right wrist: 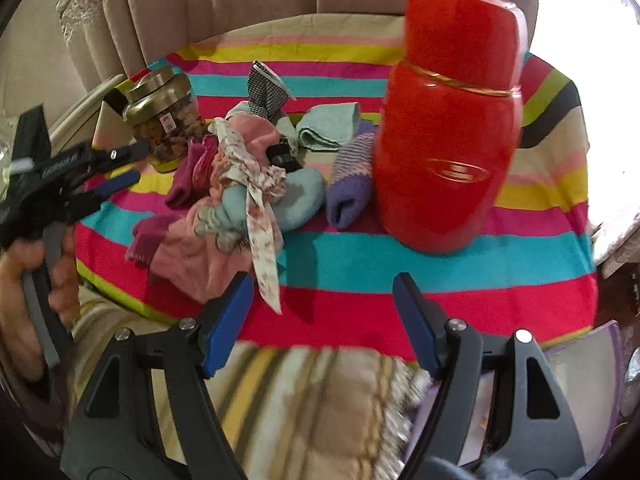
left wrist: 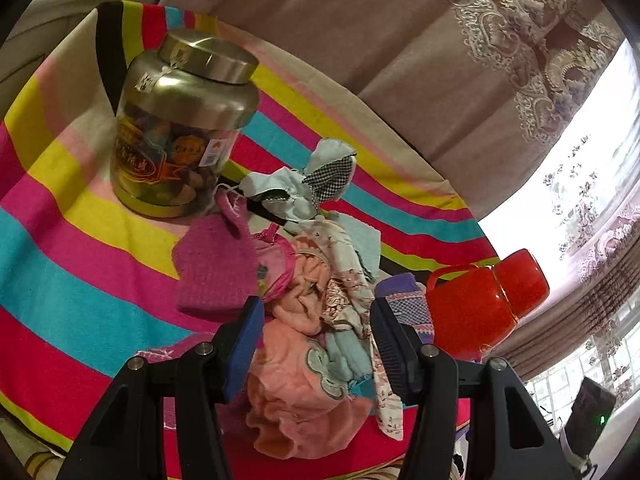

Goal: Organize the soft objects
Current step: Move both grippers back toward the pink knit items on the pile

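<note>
Left wrist view shows our left tongs [left wrist: 316,344] open over the heap of soft cloths [left wrist: 308,300] at frame centre, so we should lower squarely onto one peach towel [left wrist: 296,392], right tongs [right wrist: 322,320] open too.

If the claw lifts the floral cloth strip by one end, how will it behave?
The floral cloth strip will probably hang limp, since it drapes over the pile. It looks thin, so likely light. It may drag the peach fleece beneath.
</note>
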The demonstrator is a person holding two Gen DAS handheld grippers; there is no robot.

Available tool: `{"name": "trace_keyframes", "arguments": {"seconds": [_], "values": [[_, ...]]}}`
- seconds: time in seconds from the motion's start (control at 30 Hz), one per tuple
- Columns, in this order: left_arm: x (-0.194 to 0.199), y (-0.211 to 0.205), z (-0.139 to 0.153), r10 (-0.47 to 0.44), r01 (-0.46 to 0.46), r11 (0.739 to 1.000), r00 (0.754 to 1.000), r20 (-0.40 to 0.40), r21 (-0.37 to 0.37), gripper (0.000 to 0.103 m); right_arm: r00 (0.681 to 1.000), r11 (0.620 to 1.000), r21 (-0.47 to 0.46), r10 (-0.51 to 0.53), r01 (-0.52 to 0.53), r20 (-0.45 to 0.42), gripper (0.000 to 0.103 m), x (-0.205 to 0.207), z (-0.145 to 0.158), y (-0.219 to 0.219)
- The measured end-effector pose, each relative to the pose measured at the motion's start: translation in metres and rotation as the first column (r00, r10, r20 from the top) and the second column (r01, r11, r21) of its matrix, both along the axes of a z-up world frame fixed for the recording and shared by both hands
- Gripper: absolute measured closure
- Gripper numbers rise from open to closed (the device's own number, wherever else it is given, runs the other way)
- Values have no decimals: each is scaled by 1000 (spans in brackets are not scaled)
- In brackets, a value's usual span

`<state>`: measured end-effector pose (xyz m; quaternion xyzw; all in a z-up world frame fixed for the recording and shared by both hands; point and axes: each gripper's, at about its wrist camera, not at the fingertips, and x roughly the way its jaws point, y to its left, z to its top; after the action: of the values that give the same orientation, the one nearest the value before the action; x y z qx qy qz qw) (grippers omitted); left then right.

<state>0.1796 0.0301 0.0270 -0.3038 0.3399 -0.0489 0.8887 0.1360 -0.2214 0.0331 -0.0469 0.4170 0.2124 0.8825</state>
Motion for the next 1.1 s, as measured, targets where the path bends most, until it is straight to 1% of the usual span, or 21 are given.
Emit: {"name": "trace_keyframes", "arguments": {"seconds": [0.07,0.2,0.43,0.57,0.67,0.77,0.93,1.0,1.07,1.1], "values": [[1,0,-3,-5,5,1000,1000,-2,-1,50,1000,1000,21,21,-21,-9,28,8,-1,12],[2,3,-10,-3,3,1000,1000,-11,-14,52,998,998,12,57,-57,4,28,25,-6,38],[4,19,-27,36,-37,999,999,-40,-32,52,995,996,13,92,-92,24,28,57,-13,73],[7,27,-33,59,-60,998,997,-50,-23,52,995,995,18,99,-99,11,28,78,-20,87],[12,29,-37,71,-71,997,996,-55,1,52,994,994,13,106,-106,6,28,89,-25,95],[21,32,-42,76,-75,997,995,-66,20,50,994,994,15,111,-111,-9,28,98,-33,101],[38,38,-54,98,-95,995,990,-103,39,42,991,991,26,130,-129,-40,28,108,-46,107],[47,41,-60,106,-102,994,987,-120,42,42,990,991,38,131,-129,-46,30,111,-48,107],[54,44,-64,116,-110,993,984,-137,48,41,989,990,48,138,-135,-57,41,113,-51,107],[57,44,-66,116,-110,993,983,-141,51,41,988,989,51,142,-139,-65,44,115,-53,108]]}}
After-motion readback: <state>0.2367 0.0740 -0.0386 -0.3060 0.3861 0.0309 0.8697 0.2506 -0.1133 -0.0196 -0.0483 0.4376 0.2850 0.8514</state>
